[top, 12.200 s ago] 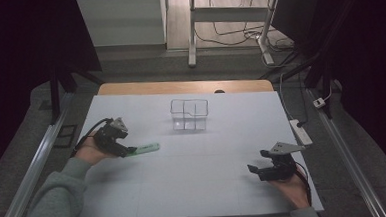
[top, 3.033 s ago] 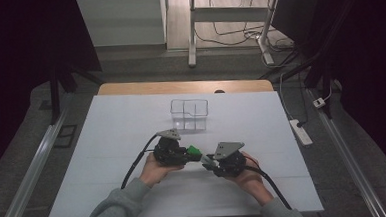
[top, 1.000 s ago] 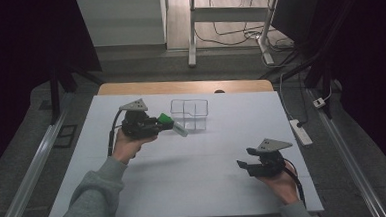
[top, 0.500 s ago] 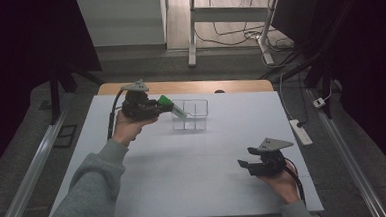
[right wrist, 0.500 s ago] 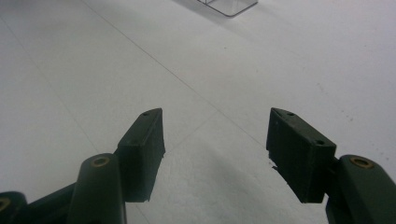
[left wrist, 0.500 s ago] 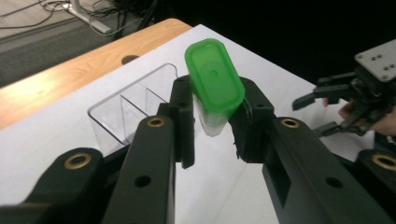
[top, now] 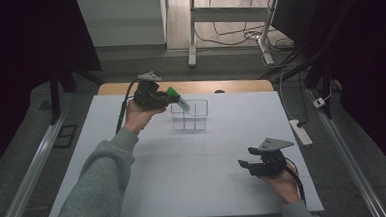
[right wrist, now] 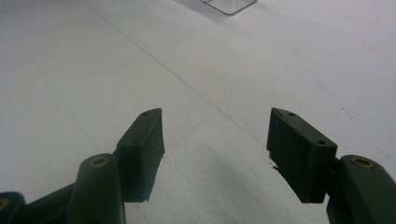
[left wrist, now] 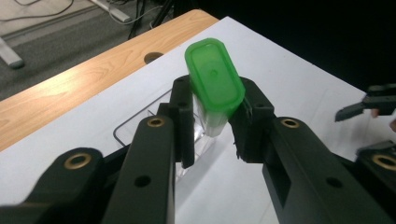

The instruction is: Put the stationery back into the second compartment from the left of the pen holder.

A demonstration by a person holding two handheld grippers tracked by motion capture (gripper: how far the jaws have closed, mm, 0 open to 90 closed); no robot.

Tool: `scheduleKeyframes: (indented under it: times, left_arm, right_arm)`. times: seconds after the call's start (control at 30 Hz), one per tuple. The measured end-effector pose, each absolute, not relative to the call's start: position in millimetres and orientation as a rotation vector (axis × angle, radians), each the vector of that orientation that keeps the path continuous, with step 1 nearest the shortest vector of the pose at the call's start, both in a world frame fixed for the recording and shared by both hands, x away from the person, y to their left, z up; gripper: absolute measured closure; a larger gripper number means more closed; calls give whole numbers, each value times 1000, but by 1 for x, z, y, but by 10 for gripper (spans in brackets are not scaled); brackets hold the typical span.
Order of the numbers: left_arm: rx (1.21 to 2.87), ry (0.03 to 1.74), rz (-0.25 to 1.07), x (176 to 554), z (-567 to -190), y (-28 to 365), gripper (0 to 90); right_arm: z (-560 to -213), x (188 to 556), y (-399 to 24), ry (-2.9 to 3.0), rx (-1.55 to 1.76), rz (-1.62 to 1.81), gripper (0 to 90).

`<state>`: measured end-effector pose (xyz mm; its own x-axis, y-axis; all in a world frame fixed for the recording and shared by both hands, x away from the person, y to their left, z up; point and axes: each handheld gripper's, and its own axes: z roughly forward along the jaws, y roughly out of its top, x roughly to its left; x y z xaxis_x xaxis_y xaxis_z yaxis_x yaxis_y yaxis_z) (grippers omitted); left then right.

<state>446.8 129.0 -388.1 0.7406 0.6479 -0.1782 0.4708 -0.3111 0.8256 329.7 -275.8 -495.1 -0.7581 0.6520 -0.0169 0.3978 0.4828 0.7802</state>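
My left gripper [top: 166, 97] is raised at the back of the white table [top: 149, 176] and is shut on a clear tube with a green cap [top: 178, 100]. The tube tilts down toward the left side of a clear compartmented box [top: 191, 116]. In the left gripper view, the green-capped tube [left wrist: 214, 81] sits between the jaws of my left gripper [left wrist: 215, 114], cap toward the camera, with the clear box [left wrist: 140, 123] just below it. My right gripper [top: 247, 157] rests low at the front right, open and holding nothing. The right gripper view shows my right gripper [right wrist: 215, 135] spread wide over bare table.
A wooden strip [top: 240, 85] with a cable hole [top: 219, 91] runs behind the white sheet. A power strip [top: 301, 132] lies off the right edge, and a metal rail [top: 31, 172] runs along the left. The far-off right gripper [left wrist: 369, 102] appears in the left gripper view.
My left gripper has carried the tube back and to the right, up to the clear box's left side. The right gripper has stayed put and open.
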Motion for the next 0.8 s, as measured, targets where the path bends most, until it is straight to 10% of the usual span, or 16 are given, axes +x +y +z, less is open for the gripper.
scheduleKeyframes:
  times: [0.8]
  left_arm:
    - [2024,918,289,473,-404,108,653]
  right_arm:
    - [-497,330,-277,2432,889,1132,352]
